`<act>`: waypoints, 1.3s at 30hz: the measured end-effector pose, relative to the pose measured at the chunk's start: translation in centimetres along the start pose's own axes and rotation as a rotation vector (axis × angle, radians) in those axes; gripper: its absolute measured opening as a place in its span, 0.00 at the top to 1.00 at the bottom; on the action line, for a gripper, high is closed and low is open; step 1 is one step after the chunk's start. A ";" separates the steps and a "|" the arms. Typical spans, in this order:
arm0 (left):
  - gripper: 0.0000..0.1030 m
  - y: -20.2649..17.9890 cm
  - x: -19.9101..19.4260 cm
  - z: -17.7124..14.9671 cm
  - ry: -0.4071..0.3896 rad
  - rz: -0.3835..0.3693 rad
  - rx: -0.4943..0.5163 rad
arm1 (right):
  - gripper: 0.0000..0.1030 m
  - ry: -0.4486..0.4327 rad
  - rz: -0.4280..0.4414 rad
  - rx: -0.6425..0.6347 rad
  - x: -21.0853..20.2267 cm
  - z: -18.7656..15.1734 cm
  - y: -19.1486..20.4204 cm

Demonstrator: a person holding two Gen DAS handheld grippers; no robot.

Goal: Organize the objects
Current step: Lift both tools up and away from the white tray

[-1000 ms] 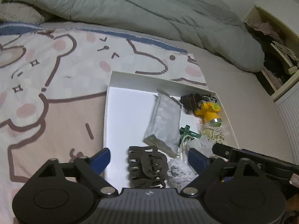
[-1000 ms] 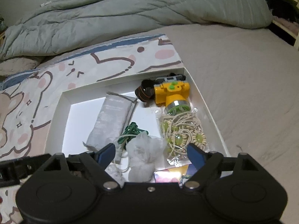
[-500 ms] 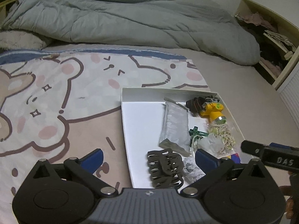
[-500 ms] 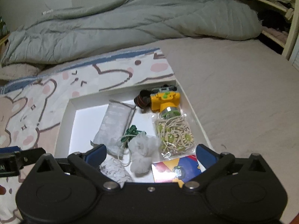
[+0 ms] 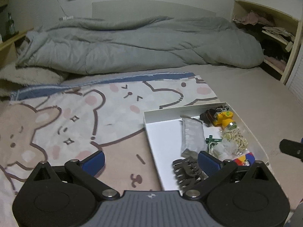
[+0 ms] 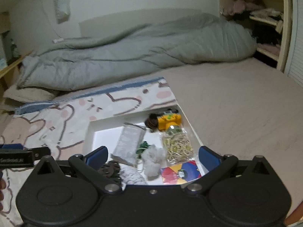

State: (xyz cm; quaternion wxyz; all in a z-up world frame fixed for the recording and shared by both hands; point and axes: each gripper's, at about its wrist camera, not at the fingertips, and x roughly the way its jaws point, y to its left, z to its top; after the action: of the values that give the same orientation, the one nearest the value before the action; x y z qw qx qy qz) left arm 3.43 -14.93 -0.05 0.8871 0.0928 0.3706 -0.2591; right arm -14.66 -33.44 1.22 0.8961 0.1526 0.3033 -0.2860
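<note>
Tongs (image 5: 151,160) agape above box (image 5: 162,147)

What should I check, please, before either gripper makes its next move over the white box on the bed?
1. Left gripper empty, jaws wide: ok.
2. Right gripper empty, jaws wide: ok.
3. White box flat on the bed: ok.
4. Hair claw, grey pouch, yellow toy camera and bag of bands inside the box: ok.
5. Anything lying loose on the cartoon blanket: none seen, ok.
6. Items hidden under either gripper body: cannot tell.
</note>
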 end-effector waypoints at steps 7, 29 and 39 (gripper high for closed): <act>0.00 0.1 -2.9 -1.6 -0.038 -0.039 0.065 | 0.00 -0.057 -0.009 -0.062 -3.5 -1.6 1.9; 0.00 2.0 -6.2 -6.7 -0.045 -0.052 0.075 | 0.07 -0.036 -0.058 -0.100 -5.3 -6.7 4.9; 0.00 2.8 -5.4 -7.1 -0.028 -0.023 0.067 | 0.00 -0.043 -0.062 -0.118 -5.1 -7.4 5.6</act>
State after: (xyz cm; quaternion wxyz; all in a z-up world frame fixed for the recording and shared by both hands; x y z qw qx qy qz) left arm -2.62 -7.91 -1.29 0.8855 0.1146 0.3502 -0.2831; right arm -17.96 -23.63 -0.70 0.9005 0.0840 0.3049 -0.2985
